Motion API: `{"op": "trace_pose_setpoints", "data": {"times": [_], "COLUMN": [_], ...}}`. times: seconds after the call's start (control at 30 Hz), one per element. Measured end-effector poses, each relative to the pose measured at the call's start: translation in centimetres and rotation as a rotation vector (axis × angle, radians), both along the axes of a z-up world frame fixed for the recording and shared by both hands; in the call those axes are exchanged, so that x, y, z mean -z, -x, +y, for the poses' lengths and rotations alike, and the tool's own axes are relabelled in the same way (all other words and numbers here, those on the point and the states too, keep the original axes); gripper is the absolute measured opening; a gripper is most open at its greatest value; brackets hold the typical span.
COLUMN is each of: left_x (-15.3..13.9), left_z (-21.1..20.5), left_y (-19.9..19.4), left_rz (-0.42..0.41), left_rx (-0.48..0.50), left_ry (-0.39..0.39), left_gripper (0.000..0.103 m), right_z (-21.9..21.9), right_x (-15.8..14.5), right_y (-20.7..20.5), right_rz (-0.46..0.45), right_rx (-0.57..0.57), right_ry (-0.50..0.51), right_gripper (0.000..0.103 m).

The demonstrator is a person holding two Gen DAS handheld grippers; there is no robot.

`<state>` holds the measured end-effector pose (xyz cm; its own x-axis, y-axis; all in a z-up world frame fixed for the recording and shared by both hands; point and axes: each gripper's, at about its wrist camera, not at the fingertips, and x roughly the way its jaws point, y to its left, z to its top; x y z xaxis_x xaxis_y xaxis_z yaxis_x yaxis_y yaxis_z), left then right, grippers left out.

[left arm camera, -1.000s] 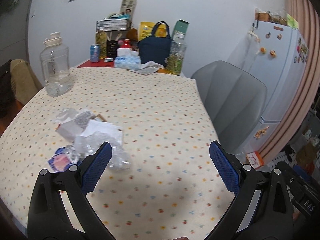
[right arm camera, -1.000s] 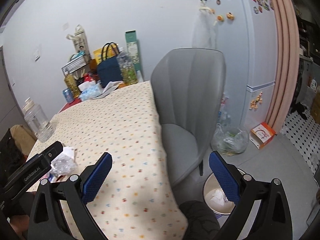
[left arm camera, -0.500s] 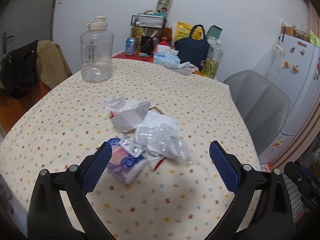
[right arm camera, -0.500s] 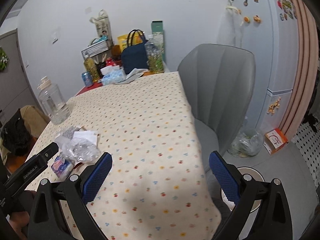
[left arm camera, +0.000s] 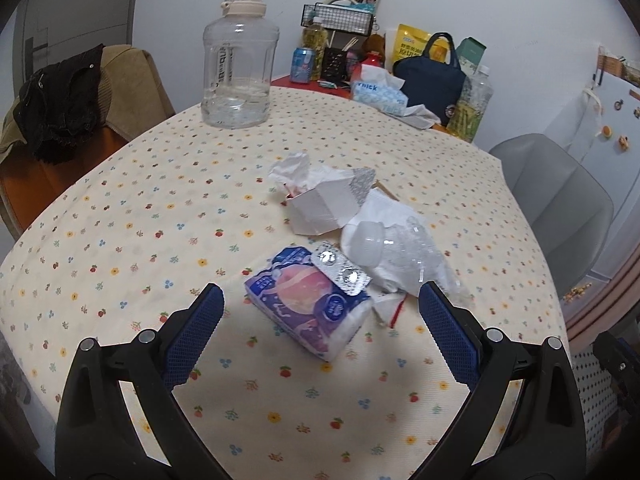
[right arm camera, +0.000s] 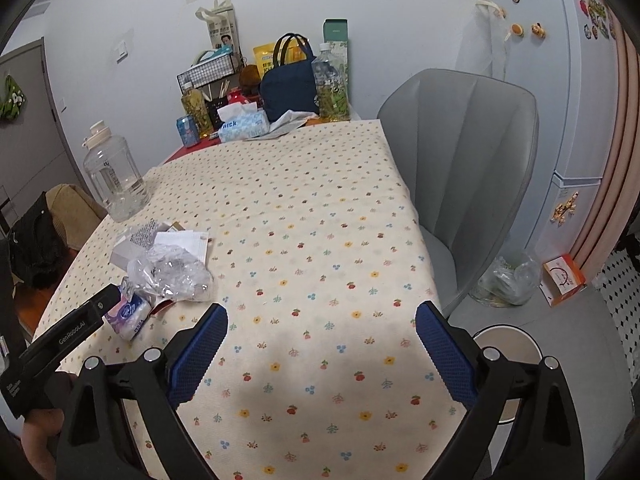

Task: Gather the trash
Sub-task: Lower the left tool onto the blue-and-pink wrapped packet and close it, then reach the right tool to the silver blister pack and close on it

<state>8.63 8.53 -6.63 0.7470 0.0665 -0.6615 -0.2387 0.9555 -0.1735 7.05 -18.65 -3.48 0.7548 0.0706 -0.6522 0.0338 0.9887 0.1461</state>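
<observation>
A pile of trash lies on the flowered tablecloth [left arm camera: 120,208]: a purple tissue pack [left arm camera: 306,308], a silver blister pack [left arm camera: 341,269] on top of it, crumpled clear plastic [left arm camera: 404,256], a white carton with a tissue stuffed in it [left arm camera: 324,204]. My left gripper [left arm camera: 318,316] is open just in front of the tissue pack, with nothing between its fingers. My right gripper [right arm camera: 322,340] is open over the table's near right part, empty. The right wrist view also has the tissue pack [right arm camera: 128,314], the clear plastic [right arm camera: 172,272] and the left gripper's body at the lower left.
A big clear water jug [left arm camera: 238,64] stands at the table's far left. Bottles, a navy bag [left arm camera: 432,76] and a tissue box [left arm camera: 378,94] crowd the far end. A grey chair [right arm camera: 460,172] stands beside the table, a white bin [right arm camera: 508,356] and a plastic bag [right arm camera: 506,280] on the floor.
My left gripper has swung left and come closer to the trash pile, which now sits between its fingers' line. The right gripper has turned left, bringing more of the table into view.
</observation>
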Motion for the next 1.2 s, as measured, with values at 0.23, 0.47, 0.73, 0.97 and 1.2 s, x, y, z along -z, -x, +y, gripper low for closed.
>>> {"op": "trace_pose_setpoints", "data": {"times": [0.23,0.47,0.73,0.97,1.2], "left_x": [1.3,2.4,3.0,2.4,0.3], "left_z": [0.7,1.0,1.0,0.2,0.4], "left_y": [-1.4,-2.0,-2.0,-1.5,0.0], "left_rz": [0.048,0.113,0.160,0.151,0.078], "left_rx": [-0.017,-0.012,0.005,0.042,0.046], "left_ry": [-0.006,-0.021,-0.001,0.008,0.014], "left_gripper": [0.097,0.097,0.070,0.021,0.008], "right_z": [1.0,1.9,3.2,3.9,4.5], "right_x": [1.1,1.7,1.9,1.4,0.6], "right_y": [-1.5,-2.3,-2.3,-1.9,-1.3], "right_rz": [0.030,0.046,0.050,0.037,0.017], "right_rx": [-0.027,-0.043,-0.075,-0.091,-0.103], "right_ry": [-0.003,-0.001,0.006,0.008,0.013], "right_gripper": [0.092,0.092,0.092,0.092,0.091]}}
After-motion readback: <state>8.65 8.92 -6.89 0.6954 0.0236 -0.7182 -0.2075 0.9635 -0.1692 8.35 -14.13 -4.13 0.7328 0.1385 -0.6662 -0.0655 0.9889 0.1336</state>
